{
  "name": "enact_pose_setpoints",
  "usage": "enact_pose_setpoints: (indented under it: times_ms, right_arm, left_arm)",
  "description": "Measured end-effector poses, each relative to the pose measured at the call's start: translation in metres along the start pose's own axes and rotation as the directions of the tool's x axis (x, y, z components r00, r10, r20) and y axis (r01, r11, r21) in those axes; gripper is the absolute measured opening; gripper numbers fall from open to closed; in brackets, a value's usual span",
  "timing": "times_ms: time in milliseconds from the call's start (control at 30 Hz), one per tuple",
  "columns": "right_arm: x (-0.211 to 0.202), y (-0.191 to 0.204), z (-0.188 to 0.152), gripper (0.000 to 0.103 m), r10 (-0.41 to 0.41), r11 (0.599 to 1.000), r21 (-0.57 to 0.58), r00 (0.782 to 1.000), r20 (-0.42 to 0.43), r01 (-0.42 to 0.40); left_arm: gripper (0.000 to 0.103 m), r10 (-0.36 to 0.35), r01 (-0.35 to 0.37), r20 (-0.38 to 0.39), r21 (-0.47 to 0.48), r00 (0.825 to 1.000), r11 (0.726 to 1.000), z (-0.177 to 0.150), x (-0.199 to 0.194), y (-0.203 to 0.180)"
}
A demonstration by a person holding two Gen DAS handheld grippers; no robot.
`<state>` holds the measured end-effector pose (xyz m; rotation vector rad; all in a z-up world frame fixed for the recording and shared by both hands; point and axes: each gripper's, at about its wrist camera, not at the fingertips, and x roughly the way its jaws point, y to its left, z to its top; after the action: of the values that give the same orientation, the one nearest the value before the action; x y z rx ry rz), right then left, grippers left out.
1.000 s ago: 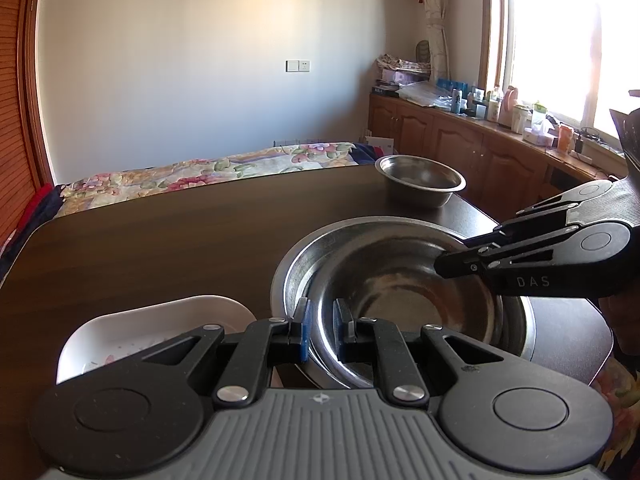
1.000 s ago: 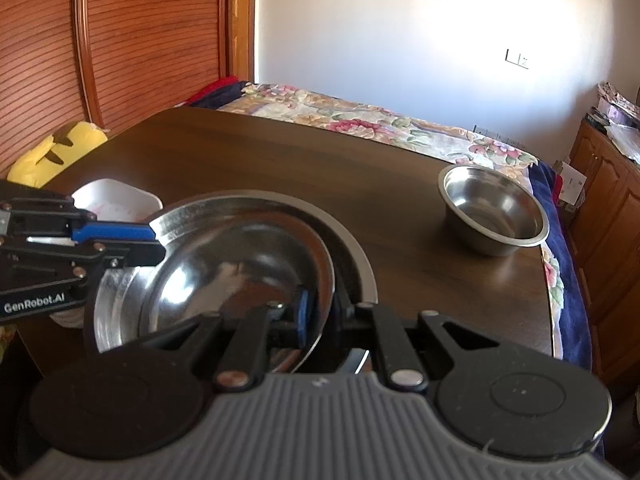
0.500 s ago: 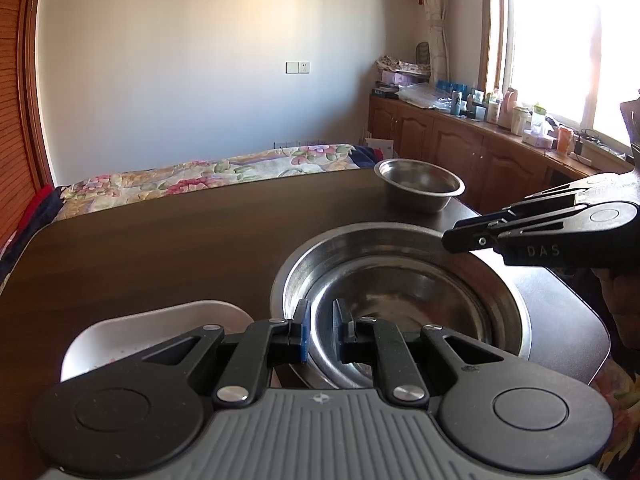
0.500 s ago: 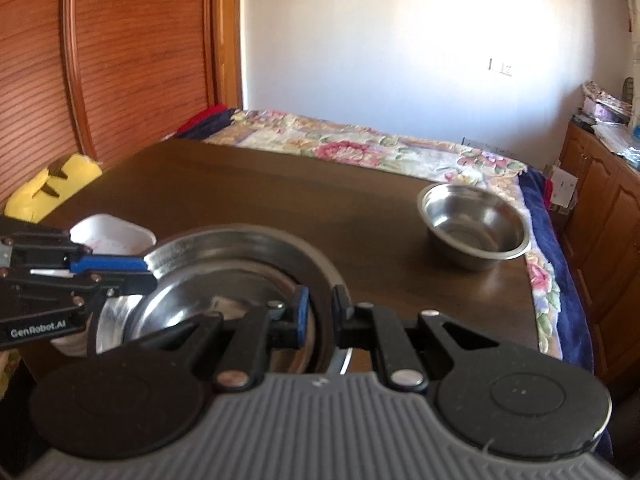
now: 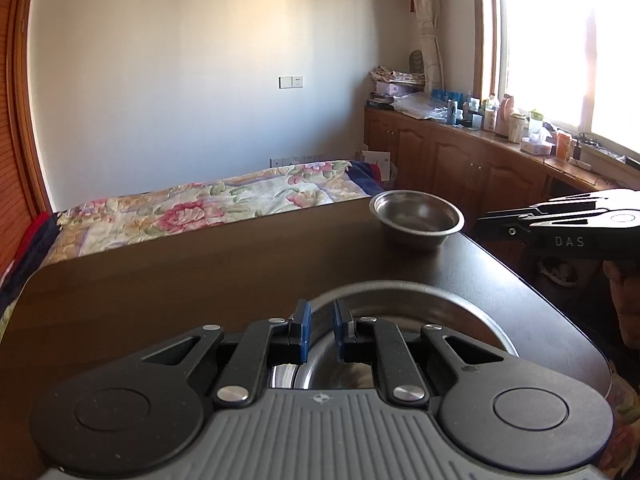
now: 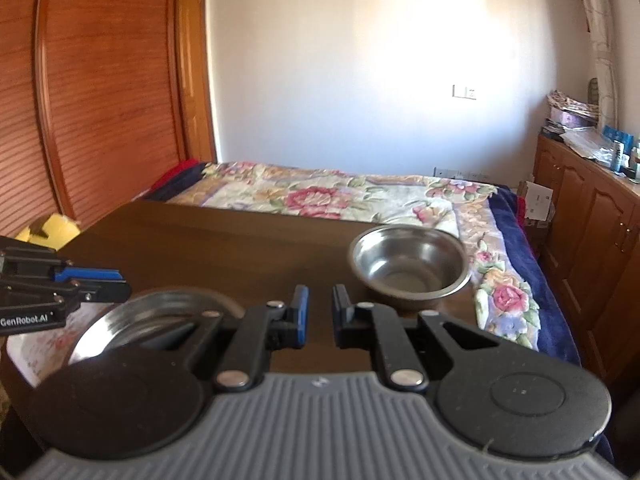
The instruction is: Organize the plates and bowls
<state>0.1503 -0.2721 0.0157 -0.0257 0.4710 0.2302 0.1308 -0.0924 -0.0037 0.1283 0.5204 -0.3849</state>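
Both grippers have lifted up and back off the stack since a second ago, and the right one has swung round toward the far corner.

Biggest thing first: the dark brown wooden table [image 5: 180, 280] carries everything. On its near edge sits the wide stainless-steel basin [image 5: 460, 308], right under my left gripper [image 5: 319, 314].

What I reckon is next up is the small round stainless-steel bowl [image 6: 408, 268]. It sits upright by the table's far right corner, ahead and a bit right of my right gripper [image 6: 320, 300], so that hand is nearer.

Both sets of jaws are pinched down to a narrow slit. The right holds nothing. The left looks empty too, though I can't tell whether it brushes the basin's rim.
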Motion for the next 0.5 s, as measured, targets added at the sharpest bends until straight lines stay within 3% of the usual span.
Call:
enact_pose_setpoints:
  times_ms: [500]
  right_arm:
    - [0.028, -0.063, 0.0, 0.013, -0.042, 0.997, 0.067, 0.998, 0.044, 0.039]
  left_arm:
    - [0.015, 0.0, 0.002, -0.039, 0.062, 0.999, 0.998, 0.042, 0.042, -0.02]
